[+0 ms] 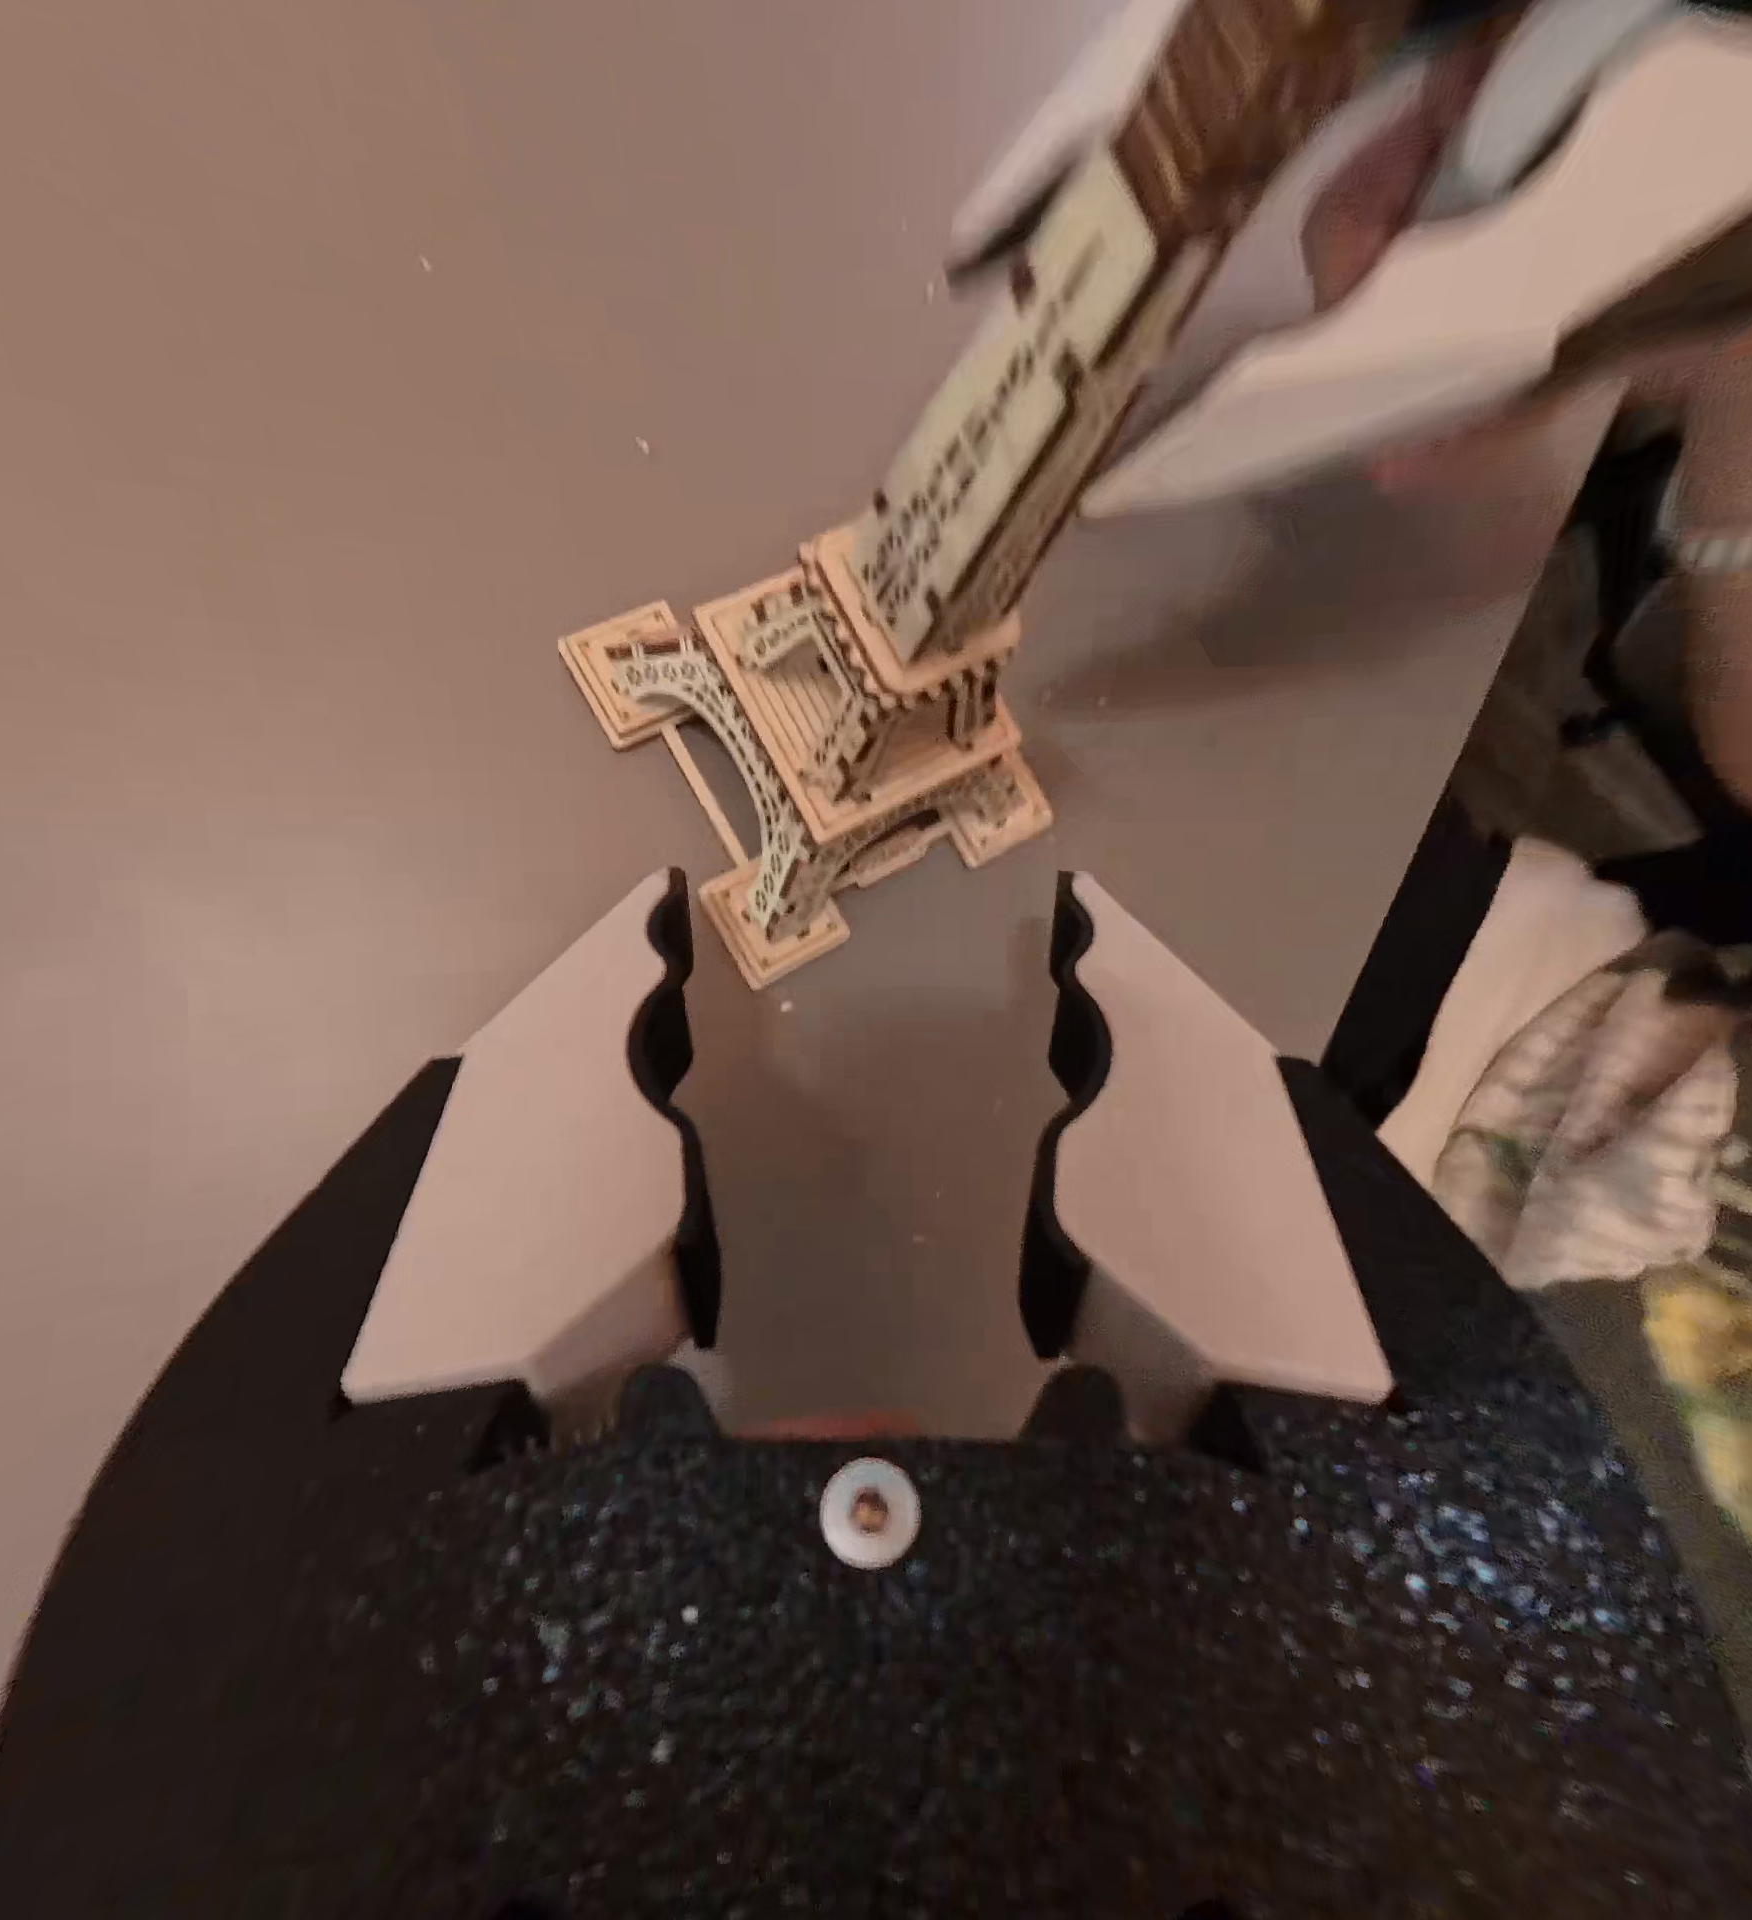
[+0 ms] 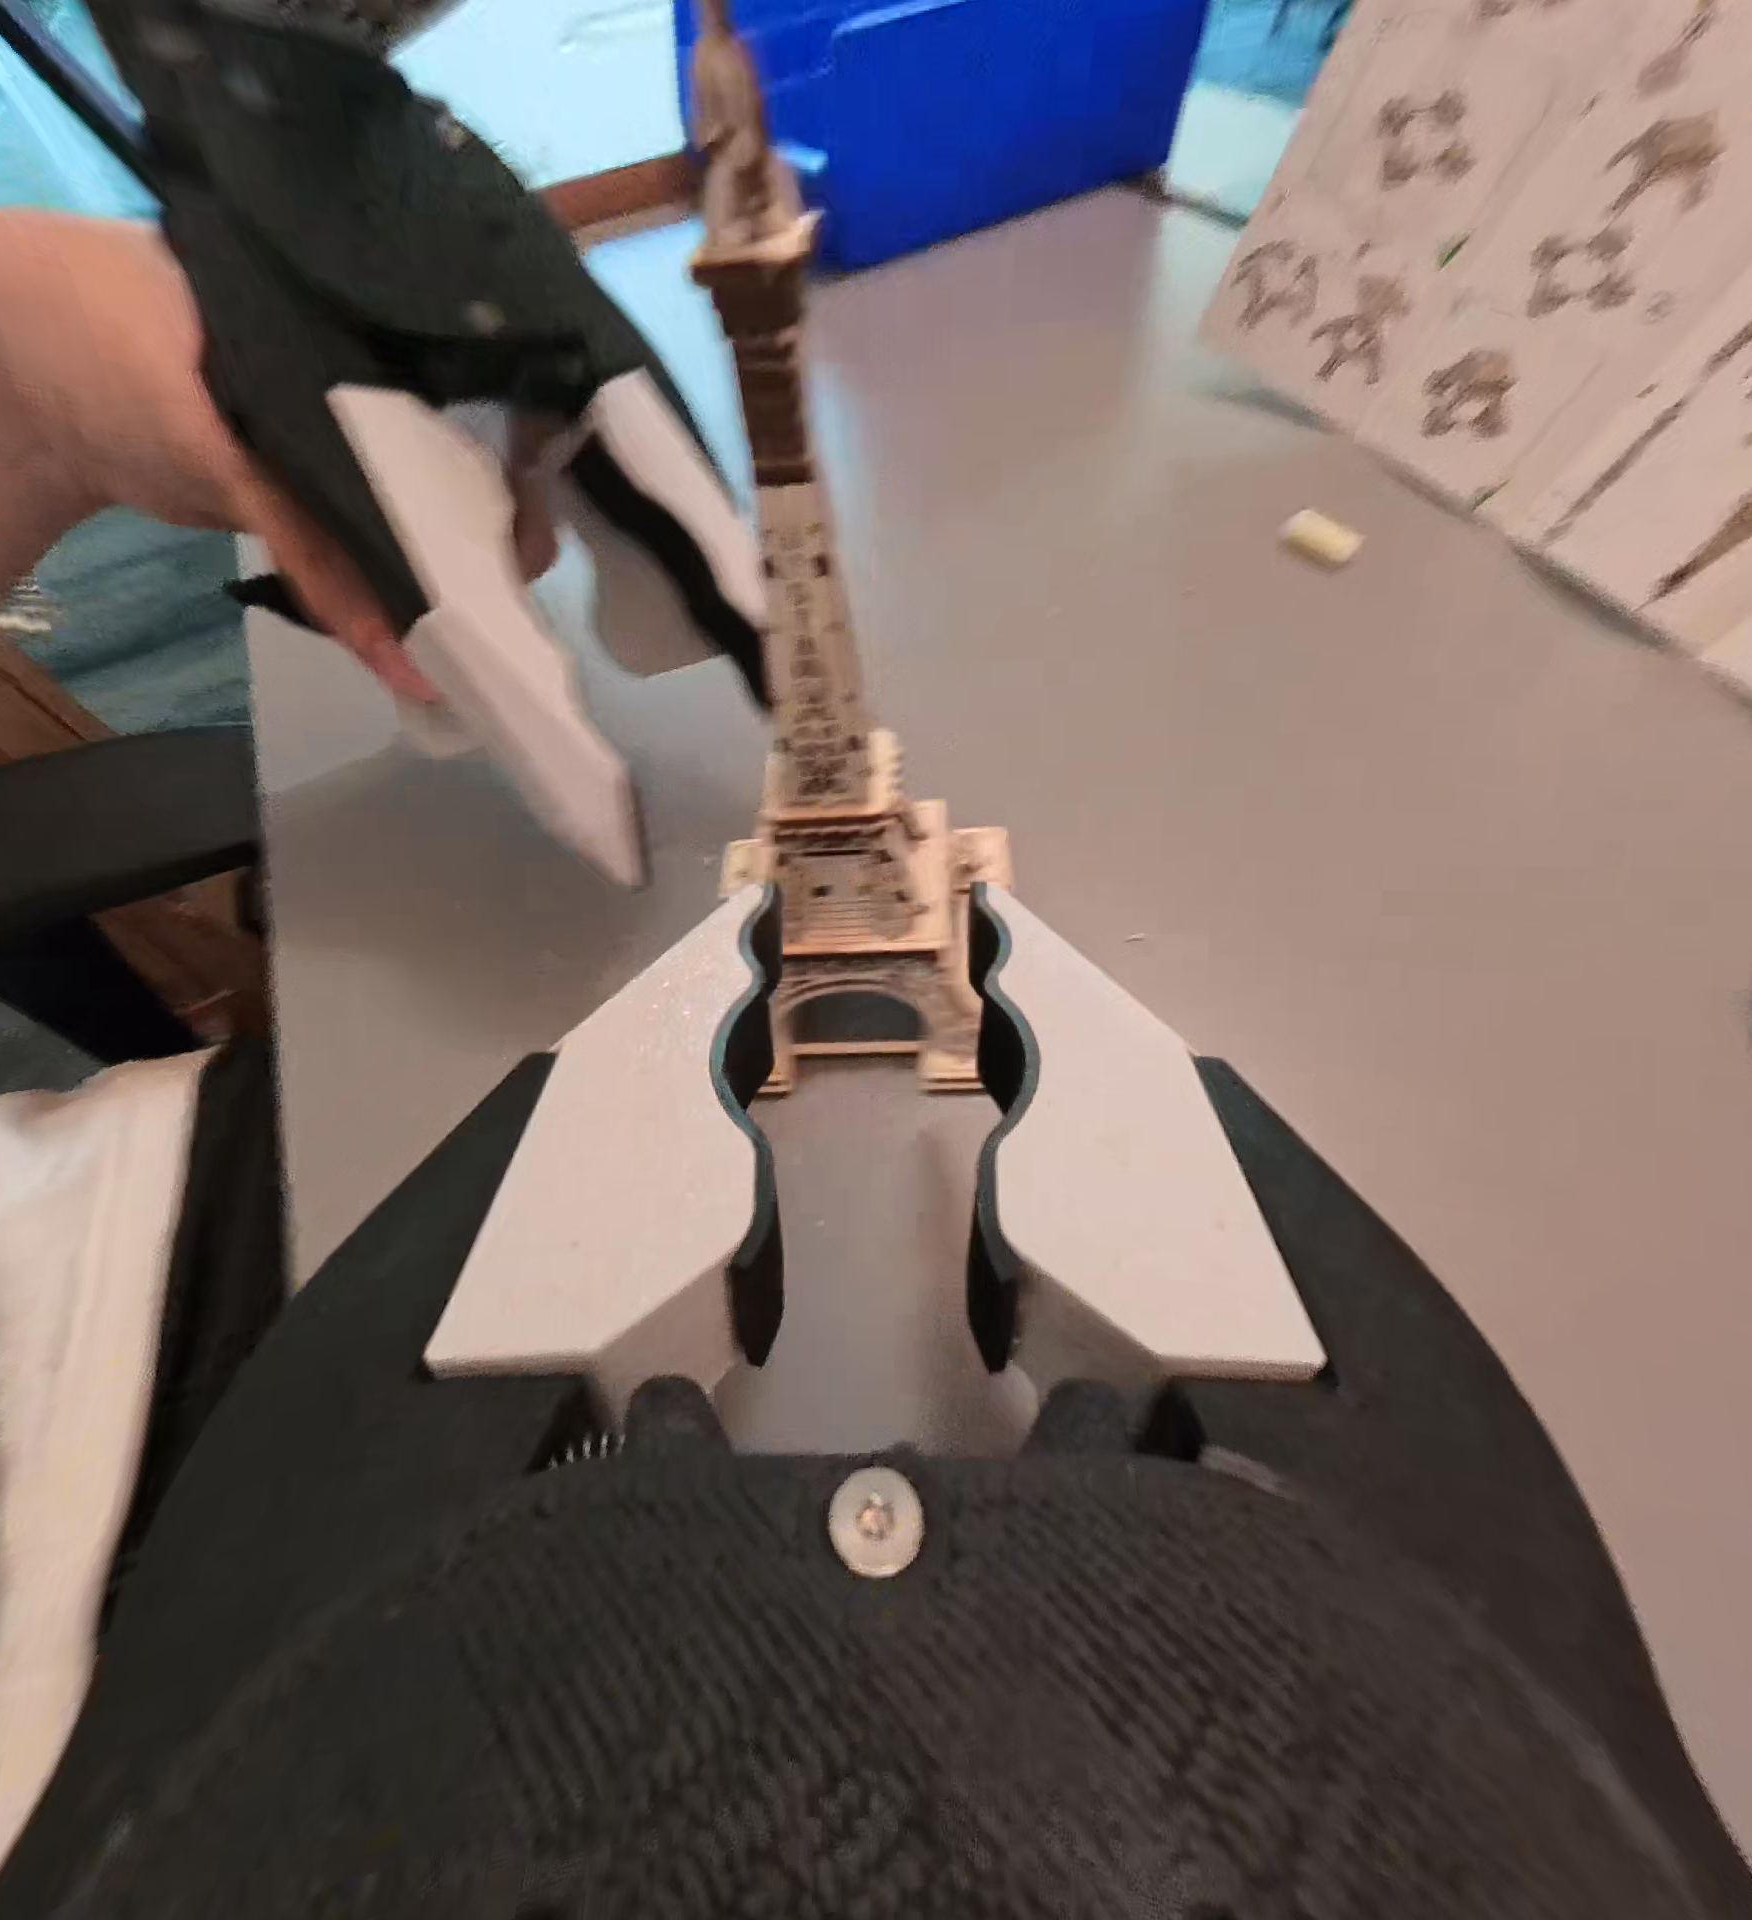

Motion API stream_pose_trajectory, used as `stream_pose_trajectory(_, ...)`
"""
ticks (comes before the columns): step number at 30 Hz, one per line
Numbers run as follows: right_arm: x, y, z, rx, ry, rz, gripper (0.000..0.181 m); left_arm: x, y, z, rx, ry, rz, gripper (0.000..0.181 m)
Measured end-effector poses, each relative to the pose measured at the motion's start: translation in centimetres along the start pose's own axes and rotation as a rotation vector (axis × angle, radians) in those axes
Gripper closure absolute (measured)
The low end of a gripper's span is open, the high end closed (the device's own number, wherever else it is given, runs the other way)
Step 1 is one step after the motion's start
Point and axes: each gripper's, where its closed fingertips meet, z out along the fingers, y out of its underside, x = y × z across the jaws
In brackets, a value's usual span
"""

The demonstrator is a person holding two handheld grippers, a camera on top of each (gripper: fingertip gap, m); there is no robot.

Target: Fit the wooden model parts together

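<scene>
A wooden lattice tower model [image 1: 851,748] stands upright on the grey table [image 1: 228,520]. It looks fitted together from its square base to its spire. My left gripper [image 1: 872,883] is open and empty, pointing down from above, with its tips just short of the tower's base. In the right wrist view it hangs at the upper left [image 2: 695,769], beside the tower's shaft [image 2: 810,623]. My right gripper [image 2: 877,904] is level with the tower's lower part and partway open, and the arched legs show between its jaws. I cannot tell if the pads touch the wood. It is blurred in the left wrist view [image 1: 1033,379].
A blue bin [image 2: 955,125] stands beyond the table's far end. A patterned cloth [image 2: 1578,312] lies along the right, with a small pale scrap [image 2: 1319,540] near it. A black chair arm [image 2: 72,810] and a person's hand [image 2: 72,395] are at the left.
</scene>
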Motion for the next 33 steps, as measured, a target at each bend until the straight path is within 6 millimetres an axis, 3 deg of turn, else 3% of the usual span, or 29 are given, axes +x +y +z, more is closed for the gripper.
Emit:
stream_pose_trajectory(1,1.1,-0.3,-0.2,0.013,0.024,-0.045,0.145,-0.2,0.6,0.1,-0.039,-0.023,0.039,0.116)
stream_pose_trajectory(6,1.7,1.5,2.2,-0.091,-0.110,-0.132,0.130,-2.9,1.2,0.5,-0.145,-0.140,0.182,0.126)
stream_pose_trajectory(9,1.1,1.8,3.0,-0.129,-0.160,-0.111,0.139,-4.3,-0.7,0.6,-0.062,-0.143,0.129,0.128)
stream_pose_trajectory(12,1.2,1.6,3.4,-0.122,-0.113,-0.067,0.152,-7.7,-3.0,0.1,0.079,-0.294,0.071,0.136)
stream_pose_trajectory(14,0.9,1.6,3.8,-0.105,-0.091,-0.015,0.144,-8.2,-3.8,0.0,0.146,-0.305,0.072,0.144)
stream_pose_trajectory(17,0.4,2.7,4.1,-0.159,-0.080,0.043,0.131,-8.5,-3.1,-0.4,0.147,-0.293,0.011,0.135)
stream_pose_trajectory(19,1.0,3.3,3.1,-0.199,-0.038,0.048,0.124,-8.1,-2.4,-1.4,0.167,-0.259,-0.052,0.130)
stream_pose_trajectory(21,1.8,2.3,1.8,-0.132,-0.011,0.117,0.118,-5.6,-2.1,-2.1,0.234,-0.092,-0.153,0.123)
stream_pose_trajectory(24,1.6,1.0,0.3,-0.069,-0.134,0.315,0.109,-1.5,-1.3,-2.3,0.255,0.175,-0.380,0.114)
stream_pose_trajectory(27,1.9,2.1,0.3,-0.135,-0.206,0.456,0.106,1.1,-0.7,-2.1,0.257,0.326,-0.504,0.113)
stream_pose_trajectory(30,1.2,3.4,0.7,-0.234,-0.301,0.512,0.101,0.7,-0.1,-0.9,0.230,0.328,-0.570,0.108)
stream_pose_trajectory(33,1.7,2.8,1.4,-0.213,-0.329,0.562,0.098,-0.4,-1.6,-0.5,0.320,0.369,-0.686,0.105)
